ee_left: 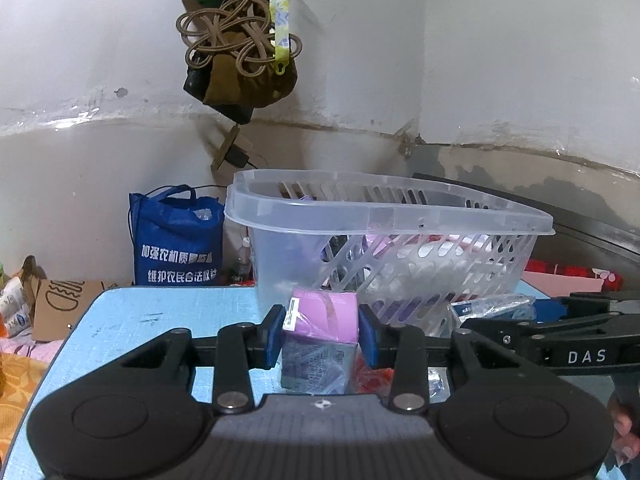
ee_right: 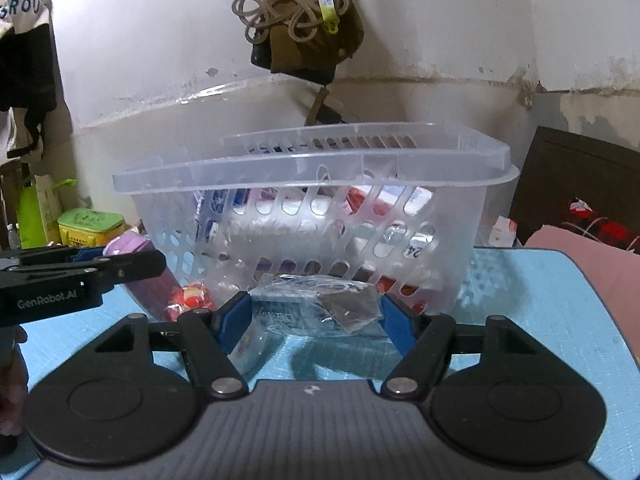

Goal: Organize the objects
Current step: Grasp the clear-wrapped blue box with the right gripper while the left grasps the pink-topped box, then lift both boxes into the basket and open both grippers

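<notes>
In your left wrist view, your left gripper (ee_left: 322,330) has its blue fingers (ee_left: 274,334) pressed against both sides of a purple box (ee_left: 322,316), gripping it just in front of the clear plastic basket (ee_left: 400,216). The box sits low over the light blue worktop (ee_left: 160,320), and you cannot tell whether it touches the surface. The basket stands on the worktop and already holds assorted packets, seen blurred through its slotted wall. Left of the basket, behind the worktop's edge, stands a blue bag (ee_left: 178,240) with white lettering. Your right gripper (ee_left: 560,336) reaches in from the right of the basket. In your right wrist view, your right gripper (ee_right: 316,316) is closed on a clear plastic packet (ee_right: 316,308), its fingers (ee_right: 396,326) touching the wrapping at both ends, right in front of the basket (ee_right: 312,168). A red packet (ee_right: 188,300) lies on the worktop (ee_right: 540,312) against the basket's front left corner. Your left gripper (ee_right: 92,256) with the purple box (ee_right: 128,246) shows to the left of the basket.
</notes>
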`<state>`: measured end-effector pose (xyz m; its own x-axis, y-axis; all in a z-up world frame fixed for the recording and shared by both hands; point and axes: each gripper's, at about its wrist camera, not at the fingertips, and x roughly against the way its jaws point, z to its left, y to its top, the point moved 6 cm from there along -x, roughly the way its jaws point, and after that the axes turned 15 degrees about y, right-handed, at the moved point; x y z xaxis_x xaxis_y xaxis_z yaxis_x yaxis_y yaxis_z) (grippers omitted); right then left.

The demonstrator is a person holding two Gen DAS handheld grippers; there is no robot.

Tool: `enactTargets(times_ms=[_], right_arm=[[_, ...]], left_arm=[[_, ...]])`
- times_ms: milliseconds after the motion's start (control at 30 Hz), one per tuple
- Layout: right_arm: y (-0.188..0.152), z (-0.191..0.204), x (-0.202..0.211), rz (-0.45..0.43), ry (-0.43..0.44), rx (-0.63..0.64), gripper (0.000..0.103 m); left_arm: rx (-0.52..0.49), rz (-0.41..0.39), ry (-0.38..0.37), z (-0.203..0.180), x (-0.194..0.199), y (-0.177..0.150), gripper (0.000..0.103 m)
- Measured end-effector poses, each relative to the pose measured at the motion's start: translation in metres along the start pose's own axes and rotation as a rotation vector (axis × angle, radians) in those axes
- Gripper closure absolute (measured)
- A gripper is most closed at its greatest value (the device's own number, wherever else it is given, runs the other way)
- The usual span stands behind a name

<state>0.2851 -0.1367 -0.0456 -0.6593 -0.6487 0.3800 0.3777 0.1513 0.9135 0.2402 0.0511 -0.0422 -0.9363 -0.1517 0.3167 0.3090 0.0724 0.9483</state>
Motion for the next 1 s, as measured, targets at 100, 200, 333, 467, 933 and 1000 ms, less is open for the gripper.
enactTargets(times_ms=[100, 200, 333, 467, 933, 1000], right_arm=[[0.001, 0.002, 0.004, -0.024, 0.01, 0.014, 0.03], [0.002, 0.007, 0.011, -0.063, 0.039, 0.036, 0.03], [0.009, 0.019, 0.038, -0.123, 0.095, 0.051, 0.03], [0.047, 0.026, 0.079, -0.234, 0.111, 0.068, 0.03], [0.129, -0.025, 0.001, -0.143, -0.014, 0.112, 0.0], [0.122, -0.021, 0.011, -0.154, 0.004, 0.105, 0.0]], left_arm=[[-0.019, -0.021, 0.005, -0.002, 0.005, 0.0, 0.061], [0.0, -0.057, -0.017, 0.0, 0.015, 0.003, 0.061], [0.036, -0.115, -0.029, 0.007, 0.047, 0.023, 0.061], [0.05, -0.183, -0.08, 0.002, 0.07, 0.072, 0.061], [-0.035, -0.029, 0.009, -0.044, -0.042, 0.139, 0.022], [0.007, -0.063, -0.004, -0.032, -0.029, 0.137, 0.022]])
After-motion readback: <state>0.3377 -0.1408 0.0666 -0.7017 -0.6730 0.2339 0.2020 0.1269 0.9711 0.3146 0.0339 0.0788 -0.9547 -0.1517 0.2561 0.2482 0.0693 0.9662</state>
